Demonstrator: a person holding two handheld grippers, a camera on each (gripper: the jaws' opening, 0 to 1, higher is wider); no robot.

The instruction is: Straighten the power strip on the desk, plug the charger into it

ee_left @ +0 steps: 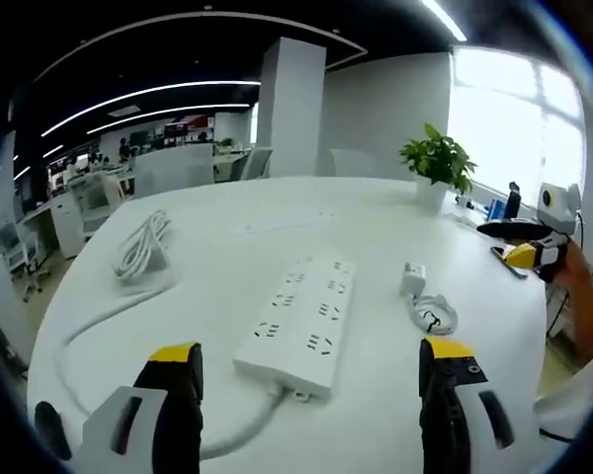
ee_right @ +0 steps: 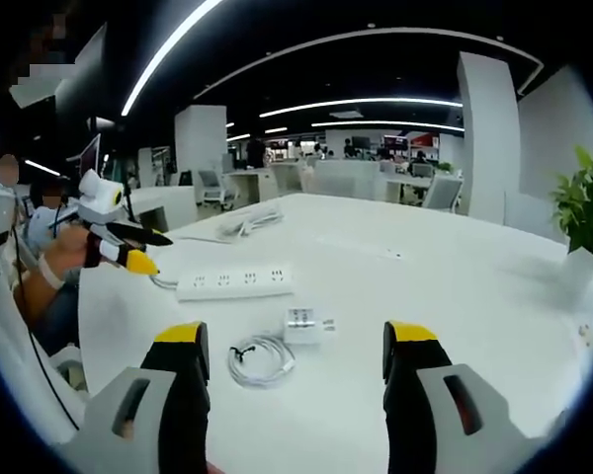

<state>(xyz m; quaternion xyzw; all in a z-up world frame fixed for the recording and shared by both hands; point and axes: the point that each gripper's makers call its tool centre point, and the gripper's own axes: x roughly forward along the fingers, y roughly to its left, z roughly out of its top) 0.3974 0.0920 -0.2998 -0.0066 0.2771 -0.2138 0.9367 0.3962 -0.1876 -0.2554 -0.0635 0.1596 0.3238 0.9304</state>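
A wide, smooth white surface (ee_left: 227, 257) with a rounded edge carries everything. In the left gripper view the power strip (ee_left: 301, 324), a long flat white plastic block with rows of sockets, lies at a slant near the surface's near edge, its thick white cord (ee_left: 99, 331) curving off from the near end toward the left edge. The left tool (ee_left: 311, 370) hovers above that near edge with its yellow-tipped black jaws spread wide and nothing between them. Just beside the strip lies the charger (ee_left: 412, 279), a small white cube, with its thin white cable (ee_left: 434, 316) wound in a loose coil close by. A bundled white cord (ee_left: 143, 247) rests well apart near the left edge, and a leafy green plant (ee_left: 438, 163) in a white pot stands at the far edge.

In the right gripper view the right tool (ee_right: 296, 360) is likewise wide open and empty, with the charger (ee_right: 301, 324) and coil (ee_right: 262, 358) between its jaws in the picture and the strip (ee_right: 234, 281) beyond them.
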